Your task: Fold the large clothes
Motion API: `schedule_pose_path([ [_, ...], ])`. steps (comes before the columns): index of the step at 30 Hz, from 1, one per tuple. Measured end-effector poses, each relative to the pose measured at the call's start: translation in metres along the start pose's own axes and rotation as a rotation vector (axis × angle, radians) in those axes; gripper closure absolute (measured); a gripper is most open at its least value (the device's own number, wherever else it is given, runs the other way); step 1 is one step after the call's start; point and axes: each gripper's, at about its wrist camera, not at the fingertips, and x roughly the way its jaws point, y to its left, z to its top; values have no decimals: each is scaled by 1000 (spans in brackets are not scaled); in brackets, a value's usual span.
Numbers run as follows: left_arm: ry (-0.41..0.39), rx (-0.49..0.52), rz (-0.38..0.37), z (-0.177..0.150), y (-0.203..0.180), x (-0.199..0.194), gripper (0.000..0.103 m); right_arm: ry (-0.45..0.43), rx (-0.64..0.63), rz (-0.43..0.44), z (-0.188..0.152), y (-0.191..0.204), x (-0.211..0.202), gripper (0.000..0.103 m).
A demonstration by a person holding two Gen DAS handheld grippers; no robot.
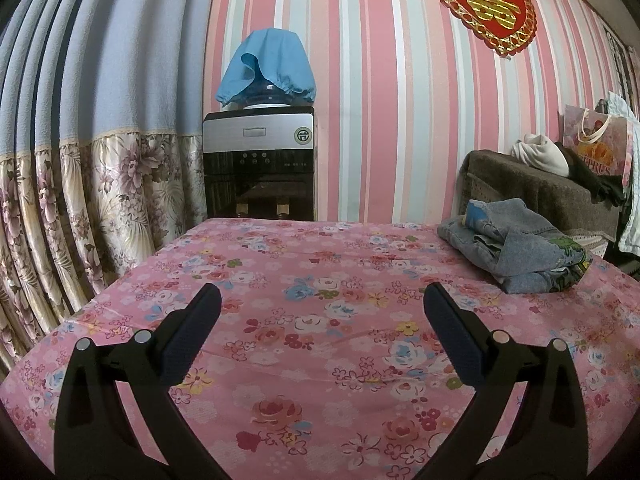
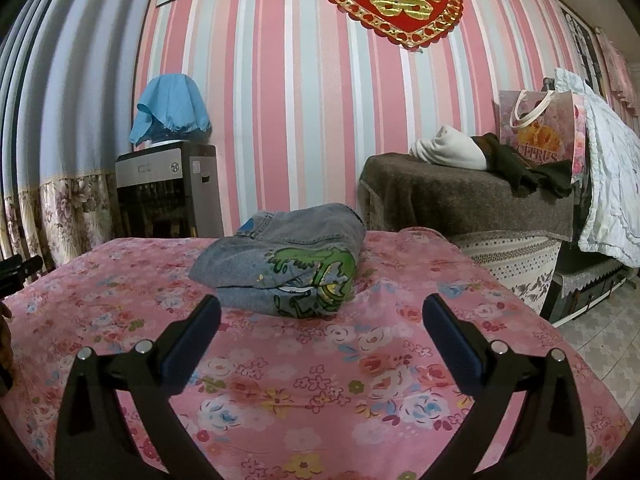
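A grey denim garment with a green cartoon print (image 2: 288,260) lies folded in a compact bundle on the pink floral table cover (image 2: 320,380). In the left wrist view the garment (image 1: 516,244) sits at the far right of the cover (image 1: 300,340). My right gripper (image 2: 320,312) is open and empty, held just in front of the bundle, apart from it. My left gripper (image 1: 322,300) is open and empty over bare cover, well left of the garment.
A water dispenser (image 1: 260,160) with a blue cloth cap stands behind the table by the striped wall. Floral curtains (image 1: 80,200) hang on the left. A brown-covered cabinet (image 2: 460,200) with white and dark clothes and a gift bag (image 2: 540,132) stands at the right.
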Motion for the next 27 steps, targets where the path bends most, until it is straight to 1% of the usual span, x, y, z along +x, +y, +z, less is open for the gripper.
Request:
schedule_pose_path([
  [27,2,1,2,0,-3,0,3,-9,5,-2,1,0,0,2],
])
